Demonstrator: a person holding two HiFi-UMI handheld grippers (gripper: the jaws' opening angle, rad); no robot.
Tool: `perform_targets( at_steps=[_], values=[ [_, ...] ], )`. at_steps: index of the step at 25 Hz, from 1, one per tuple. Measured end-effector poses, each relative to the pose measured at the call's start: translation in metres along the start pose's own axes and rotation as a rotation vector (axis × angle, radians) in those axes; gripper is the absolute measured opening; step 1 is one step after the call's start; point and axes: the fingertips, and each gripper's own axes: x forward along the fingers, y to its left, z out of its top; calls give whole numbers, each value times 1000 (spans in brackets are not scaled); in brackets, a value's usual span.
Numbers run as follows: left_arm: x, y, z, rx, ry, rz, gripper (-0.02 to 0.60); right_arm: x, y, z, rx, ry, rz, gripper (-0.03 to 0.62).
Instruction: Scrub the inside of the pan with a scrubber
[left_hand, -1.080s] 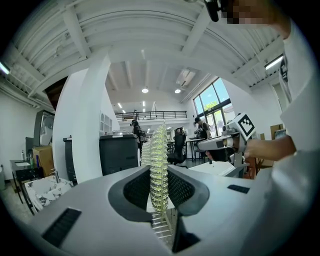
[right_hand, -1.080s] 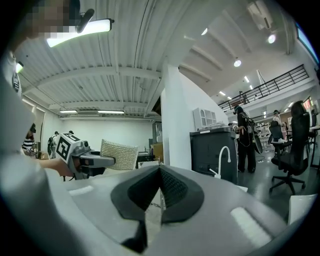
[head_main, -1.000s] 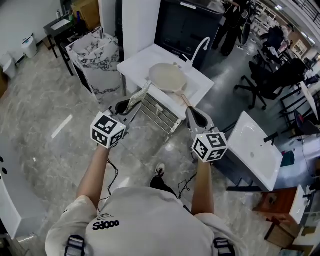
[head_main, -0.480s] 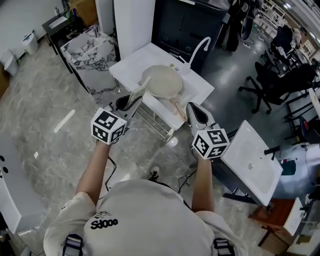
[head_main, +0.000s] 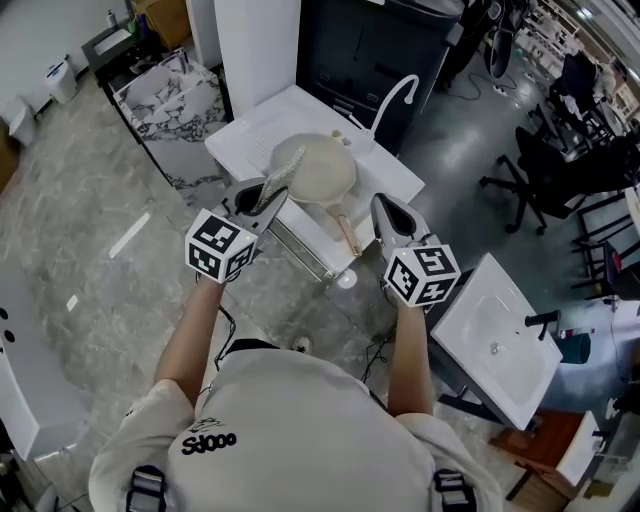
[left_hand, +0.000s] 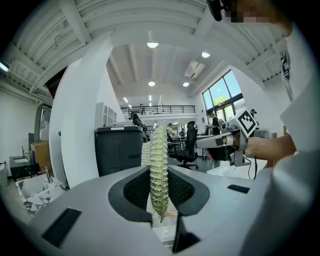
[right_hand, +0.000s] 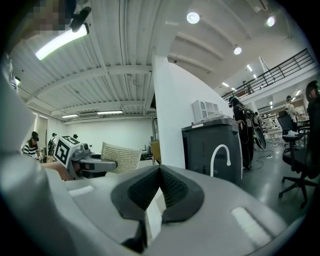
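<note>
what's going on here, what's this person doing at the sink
A person stands at a white sink counter with a gripper in each hand. The left gripper is shut on a mesh scrubber, held up on edge in the air. The right gripper is shut with nothing in it. A pale pan lies on the counter ahead, its handle toward the person. Neither gripper seems to touch the pan, so scrubbing does not look under way.

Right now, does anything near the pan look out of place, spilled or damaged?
Nothing stands out. The pan rests on the white sink unit, handle toward the person. The scrubber is clamped in the left tongs. No spill or damage shows.
</note>
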Motion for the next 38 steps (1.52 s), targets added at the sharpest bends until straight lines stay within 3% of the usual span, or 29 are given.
perform_targets(
  at_steps=[14, 19, 26, 38],
  values=[
    [59, 32, -18, -12, 25, -70, 69, 40, -39, -16, 21, 36, -61, 9],
    [103, 60, -26, -32, 34, -123, 69, 67, -64, -15, 17, 26, -120, 8],
    [162, 105, -31, 11, 71, -201, 69, 115, -94, -17, 28, 26, -199, 8],
    [242, 145, -80, 2, 189, -298, 69, 150, -134, -41, 68, 65, -353, 9]
  ],
)
